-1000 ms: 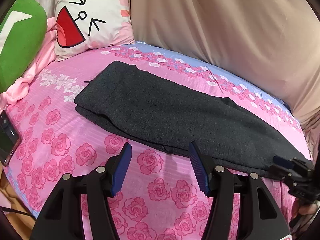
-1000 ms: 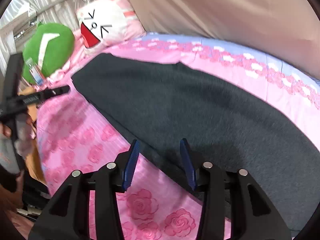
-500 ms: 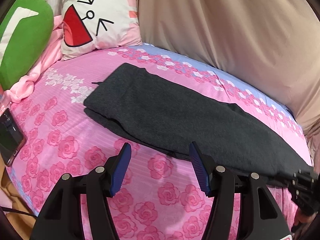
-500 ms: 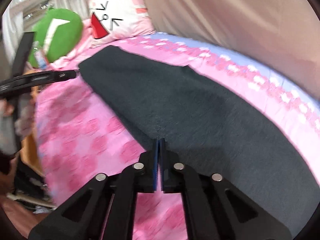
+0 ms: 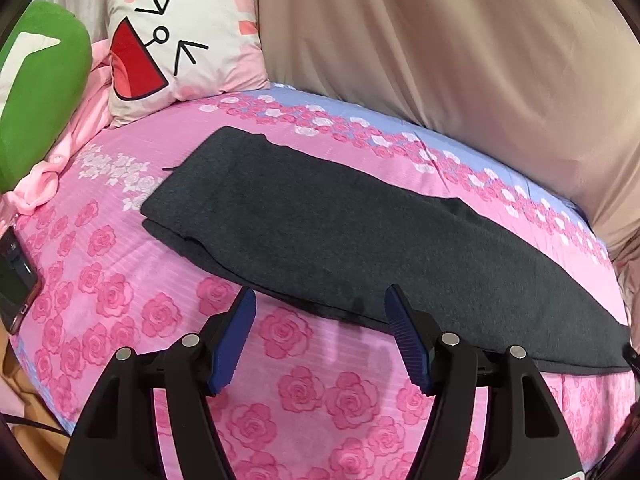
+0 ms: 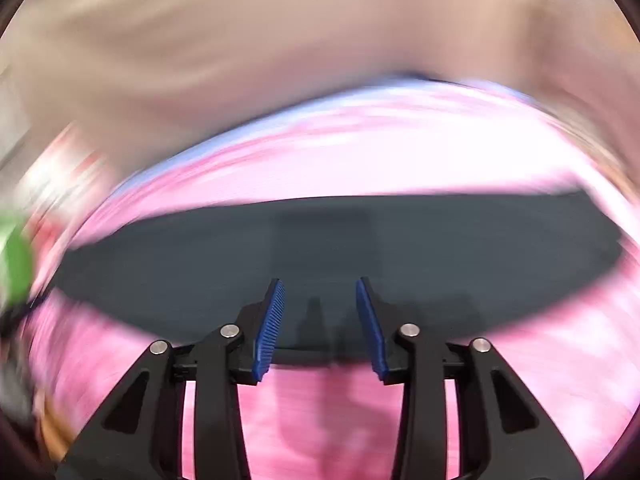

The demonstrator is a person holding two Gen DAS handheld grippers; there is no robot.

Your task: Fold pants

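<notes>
My left claw [image 5: 320, 334] and right claw [image 6: 320, 320] are both apart, holding nothing, near the dark pants [image 5: 340, 232] on the bed [image 5: 120, 288].

Left gripper [image 5: 320, 336]: 2 black arms with blue ribbed pads [image 5: 234, 342], jaws spread wide, nothing between them, pointed forward and slightly downward. Right gripper [image 6: 320, 320]: same build, blue pads [image 6: 271, 326], jaws parted at a narrower gap, holding nothing; its view is heavily motion-blurred.
</notes>
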